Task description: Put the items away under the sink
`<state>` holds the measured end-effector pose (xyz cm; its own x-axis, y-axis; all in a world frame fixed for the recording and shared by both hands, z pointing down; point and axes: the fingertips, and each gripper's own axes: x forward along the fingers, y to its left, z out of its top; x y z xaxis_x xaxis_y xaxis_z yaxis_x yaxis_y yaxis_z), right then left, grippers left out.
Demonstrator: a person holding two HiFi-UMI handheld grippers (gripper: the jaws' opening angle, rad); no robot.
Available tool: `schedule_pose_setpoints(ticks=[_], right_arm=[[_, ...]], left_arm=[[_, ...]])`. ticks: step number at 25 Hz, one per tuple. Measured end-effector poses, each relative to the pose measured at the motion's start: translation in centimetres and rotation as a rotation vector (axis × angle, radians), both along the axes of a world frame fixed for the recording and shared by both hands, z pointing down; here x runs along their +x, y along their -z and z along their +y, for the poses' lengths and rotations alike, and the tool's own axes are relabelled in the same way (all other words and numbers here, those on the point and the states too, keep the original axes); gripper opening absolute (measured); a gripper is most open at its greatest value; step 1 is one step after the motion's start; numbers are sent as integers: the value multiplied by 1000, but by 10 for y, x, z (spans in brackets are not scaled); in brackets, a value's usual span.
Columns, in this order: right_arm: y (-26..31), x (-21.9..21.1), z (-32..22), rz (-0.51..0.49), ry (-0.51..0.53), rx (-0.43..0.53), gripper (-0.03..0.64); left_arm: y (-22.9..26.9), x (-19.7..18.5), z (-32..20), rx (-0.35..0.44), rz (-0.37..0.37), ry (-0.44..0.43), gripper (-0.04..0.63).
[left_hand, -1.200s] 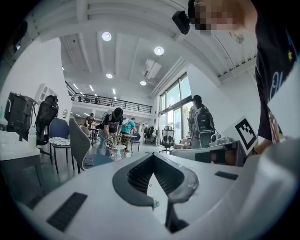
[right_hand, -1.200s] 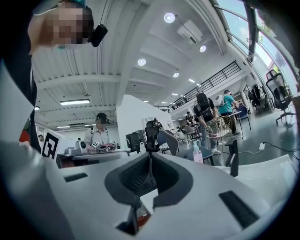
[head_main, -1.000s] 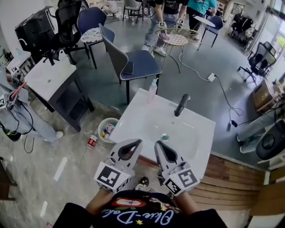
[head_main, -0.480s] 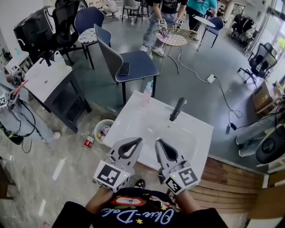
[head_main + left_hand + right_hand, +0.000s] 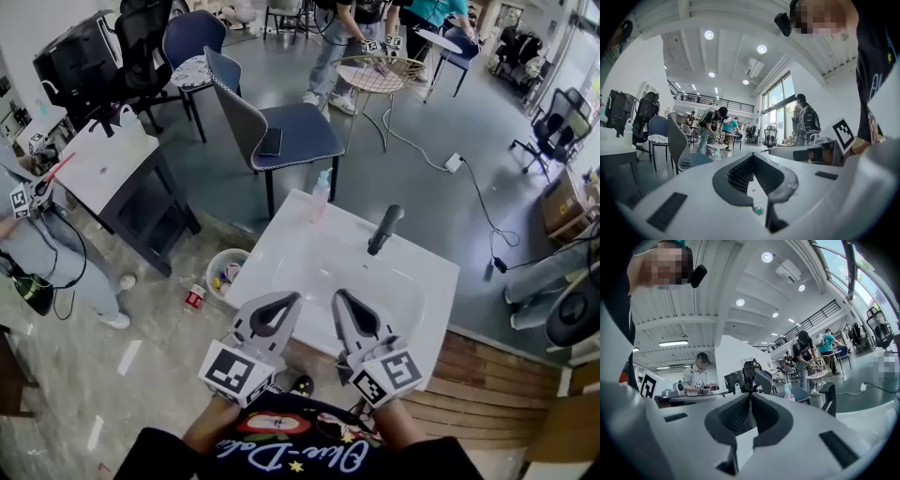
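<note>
A white sink top [image 5: 300, 246] with a black faucet [image 5: 383, 231] stands in front of me in the head view. A small clear bottle with pink liquid [image 5: 321, 191] stands upright on its far left corner. My left gripper [image 5: 288, 299] and right gripper [image 5: 339, 297] hover side by side over the sink's near edge, pointing level across the basin. Both are shut with nothing between their fingers. In the left gripper view the left gripper [image 5: 752, 156] has its jaws meeting. The right gripper [image 5: 750, 397] looks the same, with the faucet [image 5: 829, 400] beyond it. The cabinet under the sink is hidden.
A round waste basket [image 5: 224, 271] with small items and a red can [image 5: 193, 298] sit on the floor left of the sink. A blue chair [image 5: 286, 133] stands behind it, a dark table [image 5: 105, 166] to the left. People stand around a wire table [image 5: 378, 75] far back.
The head view has swayed a little. Both grippers stay shut and side by side over the sink's near edge. The basin's drain, visible a second ago, is now behind the right gripper.
</note>
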<state>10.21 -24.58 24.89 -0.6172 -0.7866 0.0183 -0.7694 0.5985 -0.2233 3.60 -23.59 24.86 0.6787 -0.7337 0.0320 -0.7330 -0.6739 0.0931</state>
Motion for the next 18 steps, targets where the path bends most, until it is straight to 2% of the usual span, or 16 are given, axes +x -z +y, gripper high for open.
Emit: schedule_pose_setpoints(ticks=[18], right_arm=[[-2,-7,-56,29,-105,15,15]], left_arm=[[6,-7,-66,4,-34,-87,8]])
